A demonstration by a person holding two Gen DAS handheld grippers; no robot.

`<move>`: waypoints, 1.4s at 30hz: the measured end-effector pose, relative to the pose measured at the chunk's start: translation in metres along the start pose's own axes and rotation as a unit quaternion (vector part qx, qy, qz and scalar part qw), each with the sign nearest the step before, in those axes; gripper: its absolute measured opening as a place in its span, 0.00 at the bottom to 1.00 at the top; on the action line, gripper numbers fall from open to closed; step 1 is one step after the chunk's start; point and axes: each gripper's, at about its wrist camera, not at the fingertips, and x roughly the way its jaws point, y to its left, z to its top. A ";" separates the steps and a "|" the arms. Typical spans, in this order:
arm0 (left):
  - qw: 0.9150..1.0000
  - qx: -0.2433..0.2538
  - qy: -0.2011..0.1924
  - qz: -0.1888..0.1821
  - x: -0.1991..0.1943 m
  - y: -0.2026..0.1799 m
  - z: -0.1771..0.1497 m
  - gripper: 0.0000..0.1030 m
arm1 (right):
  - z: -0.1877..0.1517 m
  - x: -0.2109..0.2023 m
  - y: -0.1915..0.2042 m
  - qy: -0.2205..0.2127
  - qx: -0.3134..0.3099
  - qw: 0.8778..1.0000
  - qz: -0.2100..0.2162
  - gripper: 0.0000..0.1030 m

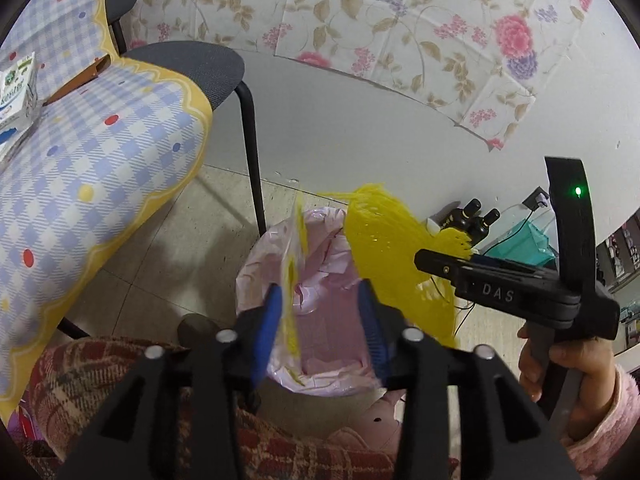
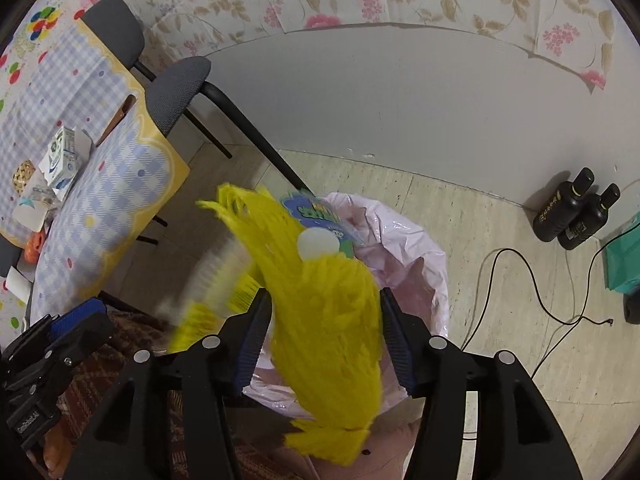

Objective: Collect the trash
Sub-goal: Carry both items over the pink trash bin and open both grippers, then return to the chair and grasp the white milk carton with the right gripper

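Note:
A bin lined with a pale pink bag [image 1: 316, 304] [image 2: 404, 248] stands on the floor below both grippers. My left gripper [image 1: 320, 308] is open above the bin; a blurred clear-and-yellow wrapper [image 1: 294, 280] [image 2: 218, 280] hangs by its left finger, apparently loose. My right gripper [image 2: 324, 316] is open, with a yellow mesh net bag [image 2: 332, 312] [image 1: 392, 248] between its fingers over the bin; a label [image 2: 320, 216] sits on its far end. I cannot tell if the net touches the pads. The right gripper also shows in the left wrist view [image 1: 440, 264].
A table with a checked blue-and-yellow cloth [image 1: 92, 168] [image 2: 104, 184] stands at the left, carrying a milk carton [image 2: 62, 160] and other litter. A dark chair [image 1: 192, 64] stands behind it. Two black bottles [image 2: 576, 212], a cable [image 2: 516, 280] and a teal bag [image 2: 624, 260] lie at the right.

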 end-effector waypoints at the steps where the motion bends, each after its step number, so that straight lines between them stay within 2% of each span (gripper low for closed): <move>1: 1.000 -0.006 0.002 -0.002 0.002 0.002 0.002 0.38 | 0.001 0.003 -0.001 0.001 0.001 1.000 -0.002 0.55; 6: 0.999 -0.012 -0.026 0.024 -0.012 0.013 0.006 0.39 | 0.004 0.005 -0.002 -0.001 -0.007 1.000 -0.018 0.62; 10: 0.996 -0.021 -0.060 0.061 -0.037 0.026 0.009 0.39 | 0.010 -0.017 0.020 -0.039 -0.054 0.997 -0.027 0.62; 14: 0.990 -0.036 -0.099 0.098 -0.067 0.041 0.012 0.40 | 0.021 -0.044 0.065 -0.081 -0.125 0.989 0.000 0.62; 17: 0.981 -0.054 -0.126 0.138 -0.092 0.059 0.010 0.45 | 0.031 -0.058 0.100 -0.106 -0.167 0.980 0.031 0.61; 21: 0.963 -0.107 -0.153 0.194 -0.126 0.097 0.004 0.48 | 0.046 -0.066 0.152 -0.131 -0.222 0.964 0.070 0.58; 23: 0.954 -0.131 -0.162 0.216 -0.141 0.117 0.000 0.56 | 0.055 -0.064 0.181 -0.137 -0.248 0.955 0.087 0.56; 27: 0.927 -0.181 -0.178 0.275 -0.173 0.161 -0.010 0.58 | 0.066 -0.057 0.228 -0.140 -0.282 0.942 0.112 0.55; 32: 0.899 -0.209 -0.193 0.332 -0.201 0.199 -0.010 0.70 | 0.085 -0.042 0.286 -0.152 -0.320 0.924 0.140 0.55; 34: 0.888 -0.215 -0.202 0.352 -0.206 0.216 -0.006 0.70 | 0.094 -0.035 0.302 -0.154 -0.322 0.921 0.154 0.57; 36: 0.878 -0.215 -0.199 0.378 -0.205 0.231 -0.002 0.70 | 0.105 -0.023 0.322 -0.149 -0.319 0.921 0.166 0.67; 38: 0.875 -0.224 -0.191 0.385 -0.202 0.249 0.004 0.70 | 0.116 -0.006 0.342 -0.138 -0.320 0.920 0.178 0.67; 42: 0.876 -0.234 -0.185 0.379 -0.193 0.270 0.016 0.70 | 0.135 0.023 0.372 -0.119 -0.319 0.918 0.203 0.68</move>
